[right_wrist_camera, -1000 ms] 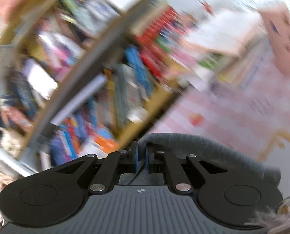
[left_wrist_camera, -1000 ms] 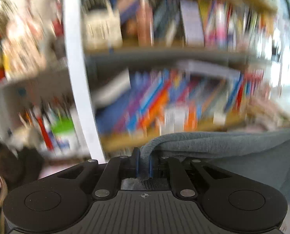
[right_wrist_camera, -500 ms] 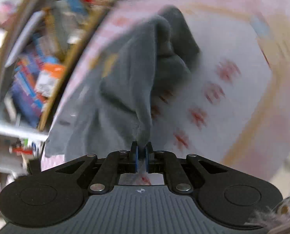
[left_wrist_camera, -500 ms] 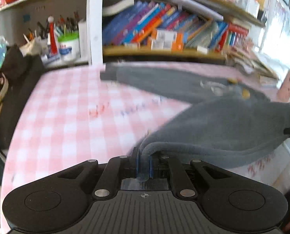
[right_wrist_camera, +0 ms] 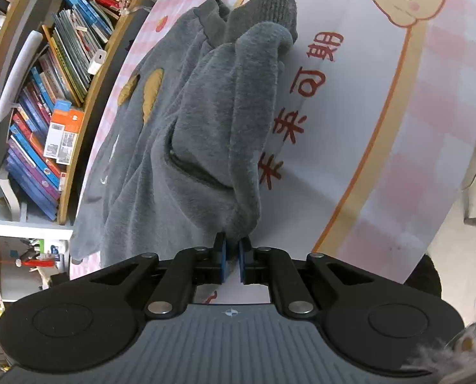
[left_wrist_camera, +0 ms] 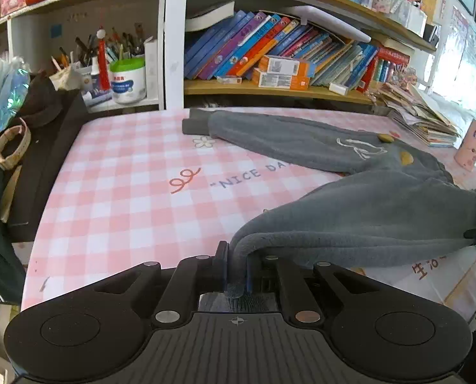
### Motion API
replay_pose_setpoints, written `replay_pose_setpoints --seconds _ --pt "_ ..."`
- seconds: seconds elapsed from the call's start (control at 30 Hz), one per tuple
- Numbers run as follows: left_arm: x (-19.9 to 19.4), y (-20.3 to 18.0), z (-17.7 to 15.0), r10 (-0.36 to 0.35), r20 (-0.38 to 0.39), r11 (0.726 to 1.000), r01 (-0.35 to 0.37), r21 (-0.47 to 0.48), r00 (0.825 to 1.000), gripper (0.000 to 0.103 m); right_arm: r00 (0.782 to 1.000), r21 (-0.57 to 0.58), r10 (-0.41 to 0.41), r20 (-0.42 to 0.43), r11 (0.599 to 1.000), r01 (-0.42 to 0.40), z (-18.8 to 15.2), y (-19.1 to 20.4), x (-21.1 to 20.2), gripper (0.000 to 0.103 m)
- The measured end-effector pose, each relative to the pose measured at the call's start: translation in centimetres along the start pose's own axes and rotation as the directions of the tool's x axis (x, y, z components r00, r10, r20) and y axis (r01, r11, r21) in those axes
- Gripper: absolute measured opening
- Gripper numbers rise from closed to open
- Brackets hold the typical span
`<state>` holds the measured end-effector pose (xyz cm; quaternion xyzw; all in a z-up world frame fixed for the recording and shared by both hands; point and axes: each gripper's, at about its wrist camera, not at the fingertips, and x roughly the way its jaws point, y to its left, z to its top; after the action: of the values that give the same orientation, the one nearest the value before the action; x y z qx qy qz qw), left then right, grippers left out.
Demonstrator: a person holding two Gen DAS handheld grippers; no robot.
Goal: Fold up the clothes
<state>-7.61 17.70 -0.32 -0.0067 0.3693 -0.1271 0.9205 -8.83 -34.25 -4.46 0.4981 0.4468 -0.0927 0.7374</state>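
Grey fleece garment spread across the pink checked bench, thick and fuzzy, with a long sleeve reaching toward the back and ending in a darker ribbed cuff. White stitched outline and mustard-yellow patches on the front. Nearer half lifted and draped in a heavy fold, a rolled edge running straight into the left gripper; fingers narrow, clamped on that grey edge. From the right wrist, same garment bunched in deep vertical folds over the bench, a dark pocket slit gaping mid-cloth, two yellow patches up left, a ribbed cuff curled over at the far end. Right gripper pinching the lowest tip of the fleece; blue-padded fingers close together, a slim gap visible lower down, cloth caught at the tips. Red characters and a cartoon face printed on the bench cover beside the cloth. Bookshelf packed with bright spines behind.
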Motion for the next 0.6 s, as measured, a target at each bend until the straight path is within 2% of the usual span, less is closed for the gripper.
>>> replay_pose_setpoints --seconds 0.07,0.1,0.17,0.27,0.33,0.4,0.43,0.47,0.5,0.53,0.6 --pt "0.1 -0.3 0.0 -0.031 -0.018 0.999 0.032 0.030 0.999 0.015 0.999 0.009 -0.018 0.030 1.000 0.017 -0.3 -0.1 -0.1 0.017" --pt "0.1 -0.5 0.0 -0.045 -0.025 0.998 0.046 0.049 0.999 0.015 0.998 0.015 -0.021 0.054 1.000 0.021 -0.3 -0.2 -0.3 0.034" --pt "0.1 -0.7 0.0 -0.048 -0.035 0.997 0.050 0.067 0.998 0.021 0.993 0.011 -0.027 0.119 1.000 0.025 -0.1 -0.1 -0.6 0.044" --pt "-0.1 -0.3 -0.2 -0.043 -0.035 0.997 0.045 0.060 0.998 0.036 0.977 -0.029 -0.046 0.208 0.998 0.053 0.6 0.5 -0.4 0.048" --pt "-0.5 0.2 -0.3 -0.033 -0.025 0.998 0.034 0.047 0.999 0.046 0.974 -0.044 -0.045 0.224 0.997 0.056 1.4 0.6 0.3 0.048" --pt "-1.1 0.8 -0.5 -0.021 -0.009 0.999 0.021 0.035 1.000 0.059 0.970 -0.051 -0.046 0.237 0.997 0.059 2.1 1.1 1.2 0.047" --pt "-1.4 1.0 -0.5 -0.018 -0.002 0.999 0.018 0.027 1.000 0.061 0.968 -0.054 -0.053 0.244 0.996 0.069 2.5 1.4 1.5 0.038" --pt "-1.7 1.3 -0.6 -0.015 0.004 1.000 0.015 0.019 1.000 0.065 0.966 -0.061 -0.059 0.251 0.995 0.077 2.8 1.8 1.9 0.023" --pt "-1.9 1.5 -0.7 -0.009 0.011 1.000 0.009 0.009 1.000 0.068 0.965 -0.080 -0.055 0.257 0.994 0.078 3.2 2.3 2.2 0.016" --pt "-2.1 1.7 -0.8 0.001 0.018 1.000 -0.001 -0.002 1.000 0.068 0.963 -0.105 -0.050 0.267 0.991 0.080 3.5 3.0 2.3 0.012" --pt "-2.4 2.3 -0.7 0.023 0.036 0.999 -0.021 -0.031 0.999 0.068 0.943 -0.229 -0.016 0.332 0.968 0.097 3.5 5.3 1.5 0.010"
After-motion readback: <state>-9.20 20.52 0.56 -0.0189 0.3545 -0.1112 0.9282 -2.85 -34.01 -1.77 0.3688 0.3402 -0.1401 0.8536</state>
